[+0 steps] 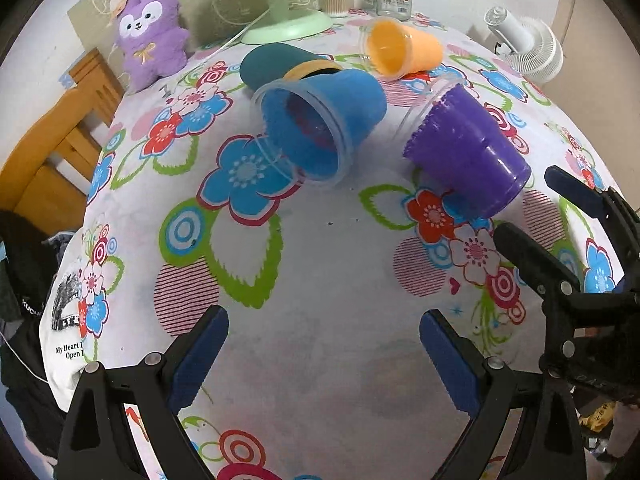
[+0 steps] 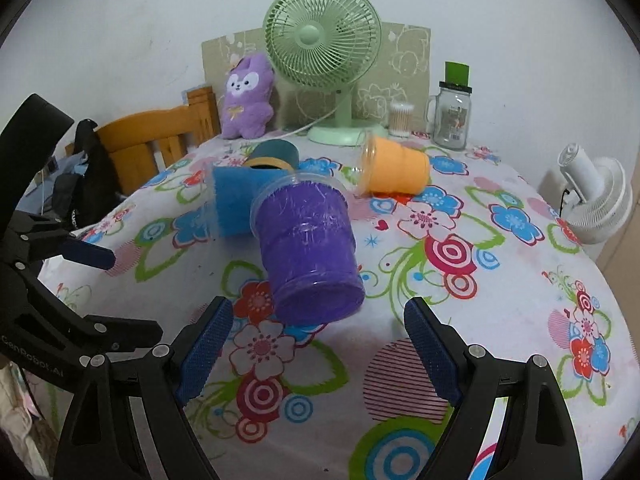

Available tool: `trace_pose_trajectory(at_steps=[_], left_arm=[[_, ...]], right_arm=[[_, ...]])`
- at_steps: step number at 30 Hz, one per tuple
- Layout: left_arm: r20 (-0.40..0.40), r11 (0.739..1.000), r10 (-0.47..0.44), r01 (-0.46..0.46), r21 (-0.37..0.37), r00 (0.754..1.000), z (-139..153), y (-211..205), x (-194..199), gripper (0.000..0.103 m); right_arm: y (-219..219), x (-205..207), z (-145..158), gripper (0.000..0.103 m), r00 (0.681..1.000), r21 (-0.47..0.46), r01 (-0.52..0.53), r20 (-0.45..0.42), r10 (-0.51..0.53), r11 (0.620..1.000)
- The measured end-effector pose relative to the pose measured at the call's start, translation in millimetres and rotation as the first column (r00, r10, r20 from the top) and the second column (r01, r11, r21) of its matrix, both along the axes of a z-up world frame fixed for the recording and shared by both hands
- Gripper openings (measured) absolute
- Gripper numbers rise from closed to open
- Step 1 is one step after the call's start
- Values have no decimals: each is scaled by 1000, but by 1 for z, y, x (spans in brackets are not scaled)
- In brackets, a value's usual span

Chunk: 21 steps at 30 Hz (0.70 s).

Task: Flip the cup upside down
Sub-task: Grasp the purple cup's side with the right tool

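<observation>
Purple cup [image 2: 310, 256]: laid on its side on the bench [image 2: 500, 320], base towards the right gripper [image 2: 318, 354].
Nearer hand: right; fingers spread, empty.
Left gripper [image 1: 324, 360]: spread, empty, farther off.

A plain pale wall [image 2: 120, 20] closes the back of the room. The surface [image 2: 500, 280] is draped in a white cloth printed with bright flowers and rings. Along its far edge stand a green fan [image 2: 322, 36], a purple plush [image 2: 248, 96], a glass jar [image 2: 452, 120] and a tub of cotton swabs [image 2: 401, 119], with a beige printed board [image 2: 404, 56] propped against the wall behind them. A wooden chair [image 2: 160, 136] sits at the left, dark clothing [image 2: 84, 184] hung beside it. A white fan [image 2: 596, 196] stands off the right edge. Light is soft and even.
</observation>
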State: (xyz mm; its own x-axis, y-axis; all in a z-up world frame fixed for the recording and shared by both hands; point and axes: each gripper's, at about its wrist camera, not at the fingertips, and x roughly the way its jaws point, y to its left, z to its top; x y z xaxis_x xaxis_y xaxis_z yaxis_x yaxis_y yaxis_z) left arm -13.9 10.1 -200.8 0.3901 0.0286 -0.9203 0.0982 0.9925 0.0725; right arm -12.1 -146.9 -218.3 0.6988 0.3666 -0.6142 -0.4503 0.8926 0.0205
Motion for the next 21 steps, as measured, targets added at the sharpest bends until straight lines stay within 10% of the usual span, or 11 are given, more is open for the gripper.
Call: trace_pose_trajectory(at_steps=[8, 16, 21], left_arm=[[-25, 1000, -16, 16, -24, 1000, 1, -1, 3, 98], [-43, 999, -9, 7, -38, 999, -4, -1, 10, 98], [-54, 998, 3, -6, -57, 999, -5, -1, 16, 98]], right_arm=[[11, 17, 4, 88, 1000, -32, 10, -25, -11, 999], [15, 33, -14, 58, 986, -54, -30, -163, 21, 998], [13, 32, -12, 57, 988, -54, -13, -155, 4, 998]])
